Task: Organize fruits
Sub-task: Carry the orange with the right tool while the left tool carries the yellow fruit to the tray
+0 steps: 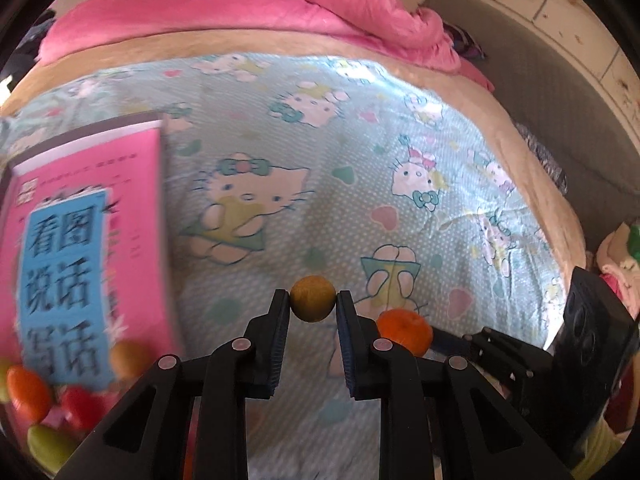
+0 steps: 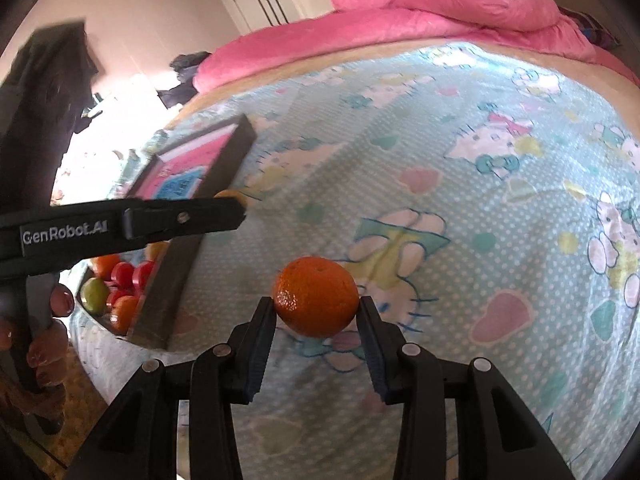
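Note:
In the left wrist view my left gripper [image 1: 313,301] is shut on a small round yellow-brown fruit [image 1: 313,298], held above the cartoon-print bedsheet [image 1: 360,160]. Just to its right lies an orange [image 1: 406,330]. The right wrist view shows my right gripper [image 2: 316,304] shut on that orange [image 2: 316,296], a pad against each side. The left gripper [image 2: 240,212] crosses the left of that view side-on, with the yellow-brown fruit [image 2: 233,196] peeking above its tip. A pile of red, orange and green fruits [image 2: 116,288] lies at the left, beside the dark box.
A pink book [image 1: 80,240] lies in a dark-edged box [image 2: 224,152] on the left of the bed. More fruits [image 1: 52,400] sit below the book. A pink quilt [image 1: 240,12] is bunched at the far end. A person's hand [image 2: 48,320] grips the left gripper's handle.

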